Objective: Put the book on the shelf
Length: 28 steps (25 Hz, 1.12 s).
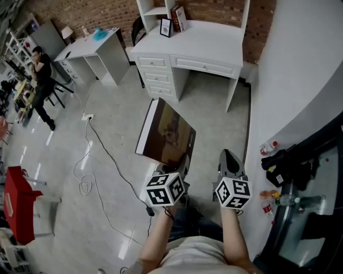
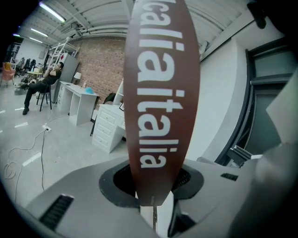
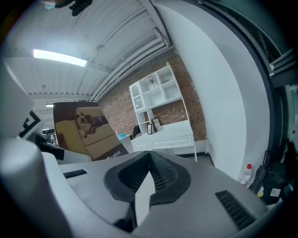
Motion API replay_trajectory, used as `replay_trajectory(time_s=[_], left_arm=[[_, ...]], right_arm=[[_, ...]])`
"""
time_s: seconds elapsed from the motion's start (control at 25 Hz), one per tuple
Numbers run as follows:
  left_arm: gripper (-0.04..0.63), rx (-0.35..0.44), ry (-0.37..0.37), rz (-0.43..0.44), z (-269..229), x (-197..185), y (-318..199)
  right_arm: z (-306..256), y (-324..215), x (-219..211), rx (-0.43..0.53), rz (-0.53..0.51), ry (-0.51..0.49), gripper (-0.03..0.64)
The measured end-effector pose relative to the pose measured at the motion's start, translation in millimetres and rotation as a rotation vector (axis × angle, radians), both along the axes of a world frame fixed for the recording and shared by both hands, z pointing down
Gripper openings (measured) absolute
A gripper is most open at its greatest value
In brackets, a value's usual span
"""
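Note:
A large, thin book (image 1: 169, 134) with a dark photo cover is held out over the floor, and my left gripper (image 1: 182, 163) is shut on its near edge. In the left gripper view its brown spine (image 2: 160, 93) with white letters rises upright from between the jaws of the left gripper (image 2: 153, 195). To its right, my right gripper (image 1: 230, 158) holds nothing, and its jaws meet. The right gripper view shows the right gripper (image 3: 150, 155) shut, with the book (image 3: 86, 130) off to the left. The white shelf unit (image 1: 155, 10) stands on a white desk (image 1: 209, 37) ahead.
A picture frame (image 1: 166, 27) and upright books (image 1: 178, 18) stand at the shelf's foot. A second white table (image 1: 94, 45) and a seated person (image 1: 40, 67) are far left. A cable (image 1: 88, 160) trails over the floor. Bottles (image 1: 268, 147) and a dark door frame (image 1: 311, 176) line the right wall.

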State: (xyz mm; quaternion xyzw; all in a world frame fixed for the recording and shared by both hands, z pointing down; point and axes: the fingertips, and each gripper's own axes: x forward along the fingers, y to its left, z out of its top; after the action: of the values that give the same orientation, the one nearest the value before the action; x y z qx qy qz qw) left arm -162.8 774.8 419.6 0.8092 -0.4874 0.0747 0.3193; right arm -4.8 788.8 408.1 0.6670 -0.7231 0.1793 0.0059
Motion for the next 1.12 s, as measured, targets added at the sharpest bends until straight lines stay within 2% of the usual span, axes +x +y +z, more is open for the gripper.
replay_trajectory(time_s=[0.32,1.12], left_arm=[[0.147,-0.019,0.01,0.021,10,3,-47],[0.149,-0.02,0.024,0.061,9,-21,-225]], right_arm=[[8,-45,2,-0.016,0.018,-0.001,0.017],[-1,-225,-32,-0.001,0.029,0.018,0.016]])
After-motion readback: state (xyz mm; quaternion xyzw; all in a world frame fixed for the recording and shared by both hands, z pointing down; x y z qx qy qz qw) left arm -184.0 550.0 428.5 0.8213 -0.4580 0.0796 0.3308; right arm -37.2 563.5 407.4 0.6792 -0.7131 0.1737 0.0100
